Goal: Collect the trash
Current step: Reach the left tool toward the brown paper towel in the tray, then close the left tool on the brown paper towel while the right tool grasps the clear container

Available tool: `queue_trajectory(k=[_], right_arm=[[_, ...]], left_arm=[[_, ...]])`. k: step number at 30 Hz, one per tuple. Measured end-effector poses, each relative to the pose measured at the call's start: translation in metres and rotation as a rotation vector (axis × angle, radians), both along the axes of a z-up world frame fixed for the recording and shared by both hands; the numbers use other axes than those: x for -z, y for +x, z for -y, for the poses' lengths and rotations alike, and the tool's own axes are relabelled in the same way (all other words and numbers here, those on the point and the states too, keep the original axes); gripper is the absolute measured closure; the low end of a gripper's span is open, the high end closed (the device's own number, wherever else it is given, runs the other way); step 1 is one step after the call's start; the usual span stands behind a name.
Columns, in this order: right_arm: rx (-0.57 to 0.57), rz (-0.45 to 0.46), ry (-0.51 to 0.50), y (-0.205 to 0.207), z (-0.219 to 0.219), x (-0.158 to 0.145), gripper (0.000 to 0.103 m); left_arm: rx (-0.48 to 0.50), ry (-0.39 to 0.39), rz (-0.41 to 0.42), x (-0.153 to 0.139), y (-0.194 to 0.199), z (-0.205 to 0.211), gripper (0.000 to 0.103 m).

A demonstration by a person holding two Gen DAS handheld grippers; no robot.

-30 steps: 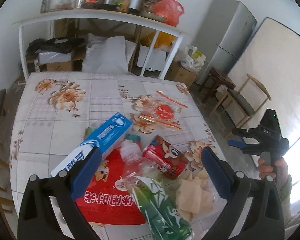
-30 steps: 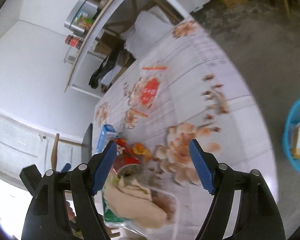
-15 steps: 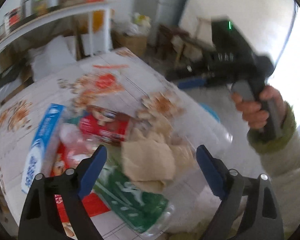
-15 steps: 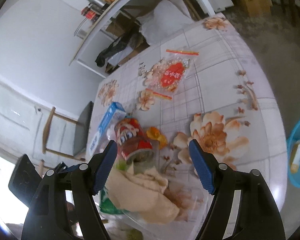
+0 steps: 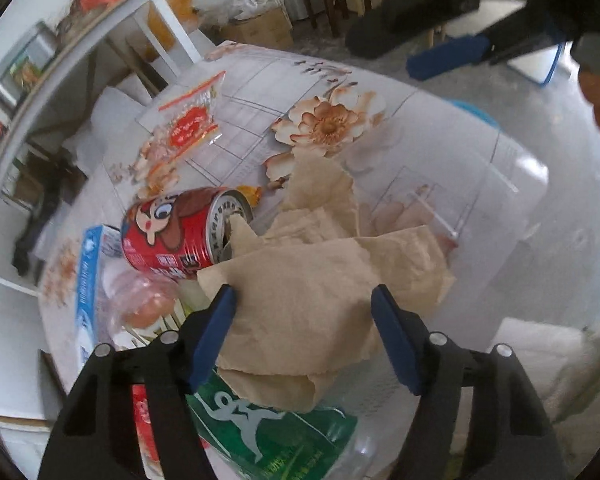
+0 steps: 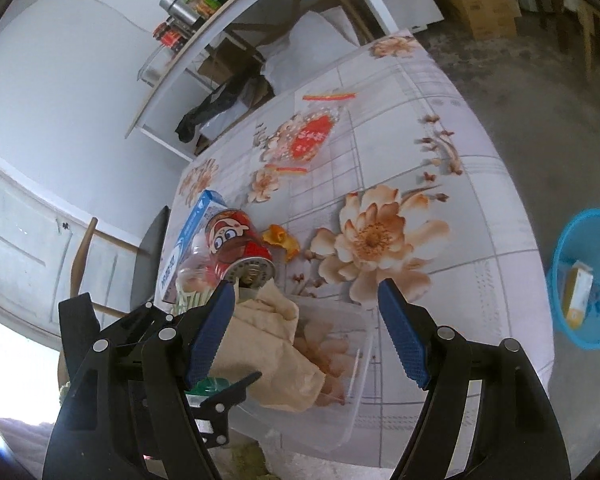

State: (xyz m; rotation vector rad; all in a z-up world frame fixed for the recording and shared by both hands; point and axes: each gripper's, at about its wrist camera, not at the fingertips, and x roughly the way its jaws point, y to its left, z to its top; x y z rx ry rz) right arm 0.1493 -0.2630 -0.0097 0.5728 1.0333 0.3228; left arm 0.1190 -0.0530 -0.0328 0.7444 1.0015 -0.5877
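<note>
Crumpled brown paper (image 5: 312, 300) at the near tabletop (image 5: 440, 136) edge, between the closing, not yet clamped jaws of the left gripper (image 5: 304, 312). Right gripper (image 6: 306, 304) jaws apart, empty. Risk: pinching 1 loose fold could tear or drop it.

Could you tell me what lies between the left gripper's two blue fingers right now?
The crumpled brown paper fills the gap of the left gripper, seen in the left wrist view.
</note>
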Motion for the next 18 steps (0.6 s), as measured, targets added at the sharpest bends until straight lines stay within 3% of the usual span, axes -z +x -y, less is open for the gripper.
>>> queue_trajectory(k=[4,8,12,14,18], right_arm=[[0.011,0.003,0.006,-0.005,0.006,0.002,0.032],[0.021,0.006,0.004,-0.011,0.011,0.002,0.032],[0.036,0.001,0.004,-0.020,0.019,0.003,0.032],[0.044,0.001,0.006,-0.025,0.023,0.003,0.032],[0.059,0.001,0.011,-0.034,0.029,0.003,0.032]], left_arm=[[0.035,0.080,0.064,0.005,-0.006,0.008,0.043],[0.045,0.091,0.060,0.007,-0.007,0.011,0.066],[0.038,0.068,0.049,0.005,-0.008,0.011,0.091],[0.035,0.039,0.044,0.002,-0.009,0.010,0.097],[0.021,-0.033,0.058,-0.011,-0.009,0.004,0.100]])
